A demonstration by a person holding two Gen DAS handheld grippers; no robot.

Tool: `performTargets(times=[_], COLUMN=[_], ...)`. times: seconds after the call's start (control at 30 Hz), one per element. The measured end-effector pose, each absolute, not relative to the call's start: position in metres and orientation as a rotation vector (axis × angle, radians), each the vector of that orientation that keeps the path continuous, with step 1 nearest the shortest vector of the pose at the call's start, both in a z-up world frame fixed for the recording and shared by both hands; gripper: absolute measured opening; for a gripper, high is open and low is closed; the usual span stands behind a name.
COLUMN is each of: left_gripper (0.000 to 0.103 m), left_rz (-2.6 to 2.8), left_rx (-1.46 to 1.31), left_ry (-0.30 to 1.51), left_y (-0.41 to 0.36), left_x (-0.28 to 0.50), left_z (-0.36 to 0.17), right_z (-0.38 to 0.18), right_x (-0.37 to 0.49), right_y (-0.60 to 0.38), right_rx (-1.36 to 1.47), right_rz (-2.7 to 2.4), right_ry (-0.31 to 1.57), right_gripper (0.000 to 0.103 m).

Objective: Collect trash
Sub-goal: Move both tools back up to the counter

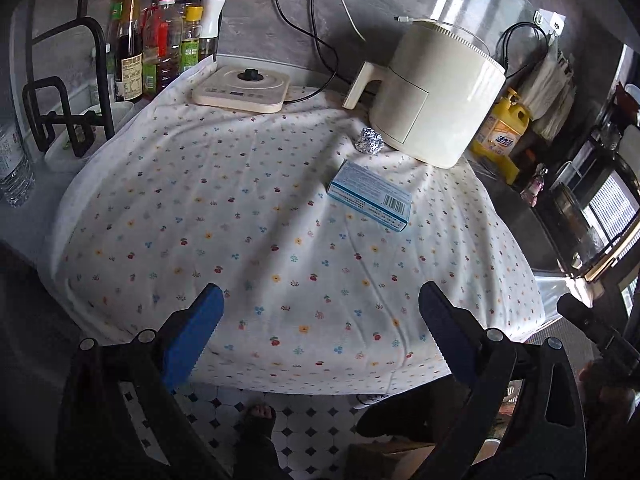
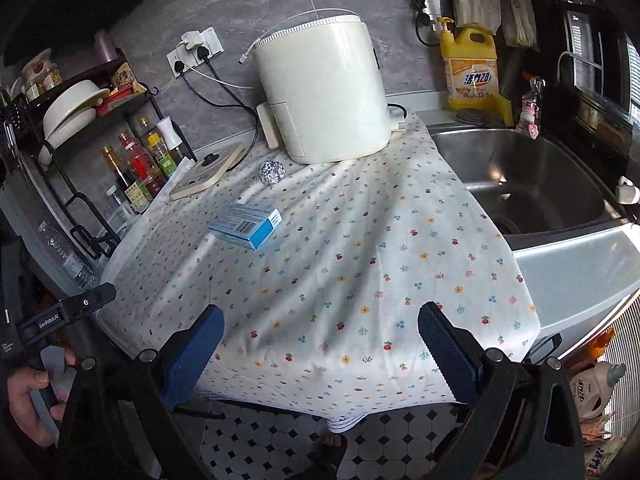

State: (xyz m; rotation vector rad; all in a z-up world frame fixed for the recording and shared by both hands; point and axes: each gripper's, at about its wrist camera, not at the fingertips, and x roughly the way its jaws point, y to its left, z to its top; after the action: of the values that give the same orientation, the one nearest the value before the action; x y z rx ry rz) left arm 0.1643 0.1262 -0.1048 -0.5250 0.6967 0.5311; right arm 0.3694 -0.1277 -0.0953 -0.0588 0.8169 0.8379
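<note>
On the white cloth printed with small flowers and cherries (image 1: 248, 216) that covers the kitchen counter, two pieces of trash lie toward the far side. The flat light-blue cardboard box with a barcode on its face (image 1: 370, 196) rests on the cloth at mid-depth, right of centre in the left wrist view and left of centre in the right wrist view (image 2: 246, 226). Just beyond it, apart from the box, sits the crumpled ball of silver foil (image 1: 370, 141), near the base of the tall cream cylindrical appliance with a side handle (image 1: 432, 92); whether foil and appliance touch cannot be told.

The left gripper (image 1: 320, 320) hangs over the near edge of the cloth with its blue-padded fingers spread wide and nothing between them. The right gripper (image 2: 320, 340) is also spread wide and empty (the floor tiles show beneath both), well short of the box.

To the far left lies a flat cream induction base with a black knob (image 1: 242, 88), and behind it a row of sauce and oil bottles (image 1: 160, 44) beside a black wire rack (image 1: 68, 92). To the right of the cloth are the stainless steel sink (image 2: 532, 184) and a yellow pump bottle of dish soap (image 2: 472, 68).
</note>
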Motion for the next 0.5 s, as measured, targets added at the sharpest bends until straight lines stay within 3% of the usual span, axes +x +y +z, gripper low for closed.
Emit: performTargets(times=[0.5], left_gripper=[0.097], left_rz=[0.592], left_rx=[-0.562], left_ry=[0.680], left_y=[0.224], left_x=[0.170], left_z=[-0.115], right_z=[-0.115], right_x=[0.409], right_y=[0.015], right_rx=[-0.253], right_rz=[1.029], right_ry=[0.826], right_gripper=[0.095])
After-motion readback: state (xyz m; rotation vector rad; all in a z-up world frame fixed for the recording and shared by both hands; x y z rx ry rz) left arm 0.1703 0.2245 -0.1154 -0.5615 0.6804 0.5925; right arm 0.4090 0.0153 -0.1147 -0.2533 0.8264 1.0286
